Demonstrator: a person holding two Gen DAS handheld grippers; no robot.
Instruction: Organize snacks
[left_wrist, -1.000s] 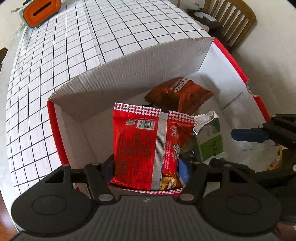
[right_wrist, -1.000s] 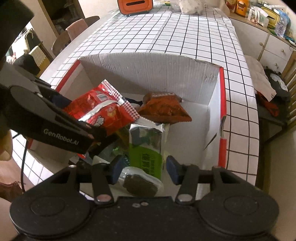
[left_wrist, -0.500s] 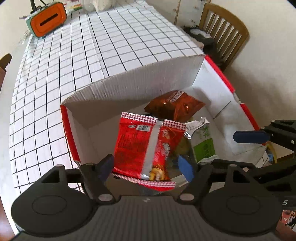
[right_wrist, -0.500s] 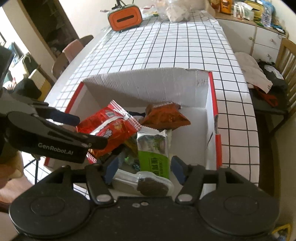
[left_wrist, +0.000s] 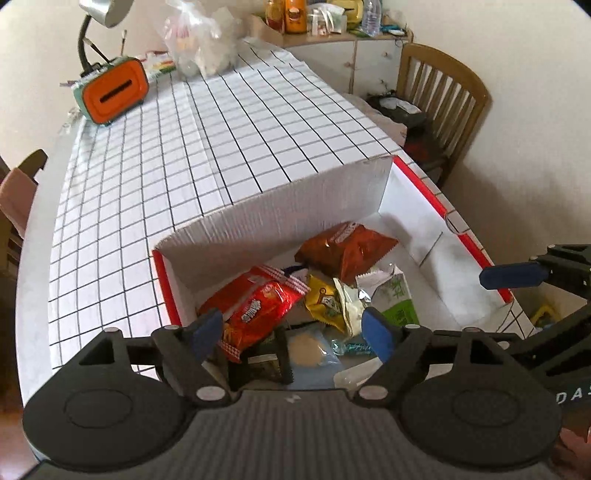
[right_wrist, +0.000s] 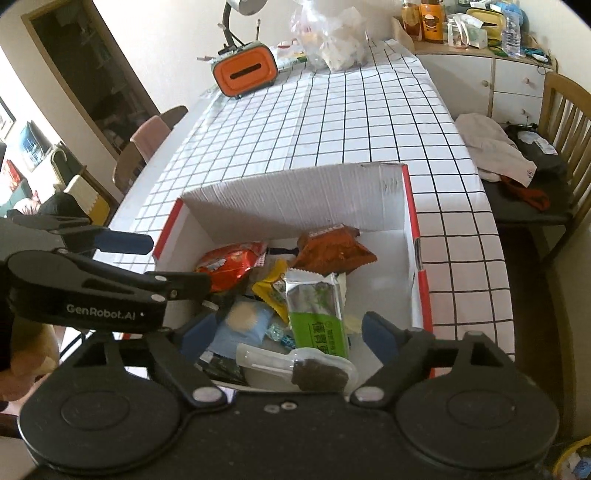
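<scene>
A white cloth with a black grid covers the counter (left_wrist: 155, 177), in a pale-walled room with a wooden chair (left_wrist: 443, 88) at two o'clock in the left wrist view and a cluttered sideboard (right_wrist: 480, 48) behind. At the counter's far end, toward eleven o'clock, stand an orange tissue box (left_wrist: 114, 92), a desk lamp (left_wrist: 107, 11) and a clear plastic bag (left_wrist: 199, 40).

The near edge carries a red-edged white cardboard box (left_wrist: 280, 214) holding the snacks: a red chip bag (left_wrist: 258, 306) at nine o'clock within the heap, an orange-brown packet (left_wrist: 343, 251) at twelve, a yellow packet (left_wrist: 325, 299) and a green-and-silver packet (right_wrist: 317, 314) in the middle.

The left tool (left_wrist: 291, 332) and the right tool (right_wrist: 280, 336) hover above the box, both jaws spreading wider, nothing pinched; snacks lie below the gaps. Each tool crosses the edge of the other's view.
</scene>
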